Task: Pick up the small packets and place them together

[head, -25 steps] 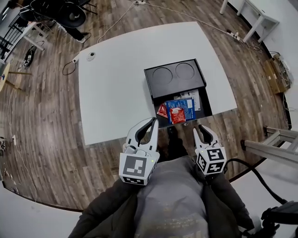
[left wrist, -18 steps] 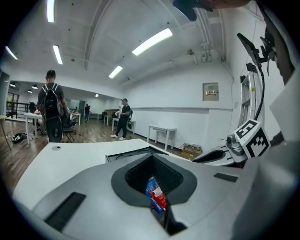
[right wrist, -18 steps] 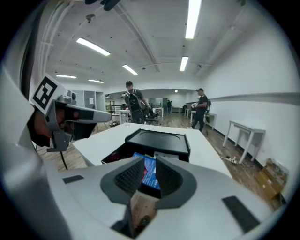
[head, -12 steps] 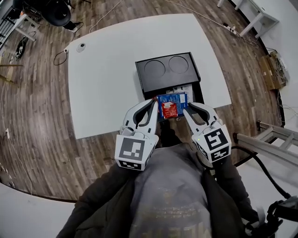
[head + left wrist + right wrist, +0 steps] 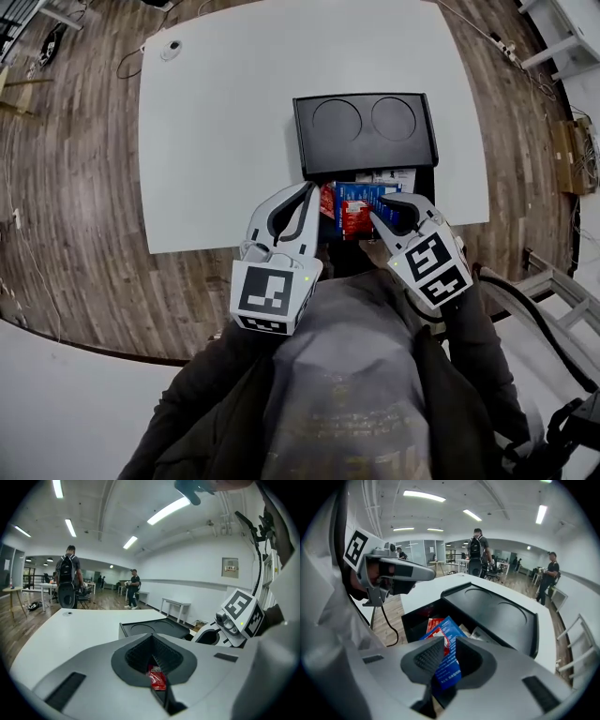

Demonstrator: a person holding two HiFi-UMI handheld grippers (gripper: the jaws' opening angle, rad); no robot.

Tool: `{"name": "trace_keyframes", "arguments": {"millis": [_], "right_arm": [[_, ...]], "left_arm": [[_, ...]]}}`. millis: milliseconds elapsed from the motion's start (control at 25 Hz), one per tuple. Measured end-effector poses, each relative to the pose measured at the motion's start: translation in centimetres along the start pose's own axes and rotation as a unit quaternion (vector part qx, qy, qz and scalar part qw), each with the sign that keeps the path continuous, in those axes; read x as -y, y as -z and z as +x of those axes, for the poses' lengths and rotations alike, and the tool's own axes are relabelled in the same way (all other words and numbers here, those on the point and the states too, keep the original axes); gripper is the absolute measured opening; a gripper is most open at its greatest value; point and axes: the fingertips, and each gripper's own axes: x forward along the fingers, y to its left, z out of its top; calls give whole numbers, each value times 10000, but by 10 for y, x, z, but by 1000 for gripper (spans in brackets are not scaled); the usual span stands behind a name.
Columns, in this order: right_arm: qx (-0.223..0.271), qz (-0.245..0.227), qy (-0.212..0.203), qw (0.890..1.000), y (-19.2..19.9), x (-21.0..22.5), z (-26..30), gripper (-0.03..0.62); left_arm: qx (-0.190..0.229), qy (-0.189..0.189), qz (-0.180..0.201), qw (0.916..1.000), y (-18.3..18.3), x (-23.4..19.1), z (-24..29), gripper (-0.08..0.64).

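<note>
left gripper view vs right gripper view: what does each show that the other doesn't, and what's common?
Left gripper view only: a red packet pinched in the left gripper's jaws.
Right gripper view only: a blue packet between the right gripper's jaws, and the open compartment of the black tray with more packets inside.
Both: the black tray, the white table, and people standing in the background.

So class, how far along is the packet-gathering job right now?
Done: nothing clearly grouped yet. In hand: the left gripper pinches a small red foil packet; the right gripper grips a flat blue packet. Left: white packets lie in the black plastic tray.
</note>
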Motion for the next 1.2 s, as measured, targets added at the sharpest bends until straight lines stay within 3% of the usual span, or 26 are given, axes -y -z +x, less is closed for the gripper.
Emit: {"name": "trace_keyframes", "arguments": {"millis": [280,480,640,960,1200], "right_arm": [[-557,-172,-269,9979,14,2,22,74],[-597,-181,-388,9973,19,2,28,71],[-613,-292,-402,9969,18,5,28,23],[-305,-228,-186,9991,8,5,9,5],[135,-281,89,9995,-25,6,-20,5]], "left_arm": [[-105,-146,-103,9998,2,-11,9,2],[-179,-160,-129,9996,5,-8,12,2],[-215,-156,-119,9996,5,-6,13,2],[-111,-197,-105,9997,1,-9,5,2],[145,-131,-82,9998,-13,-7,3,2]]}}
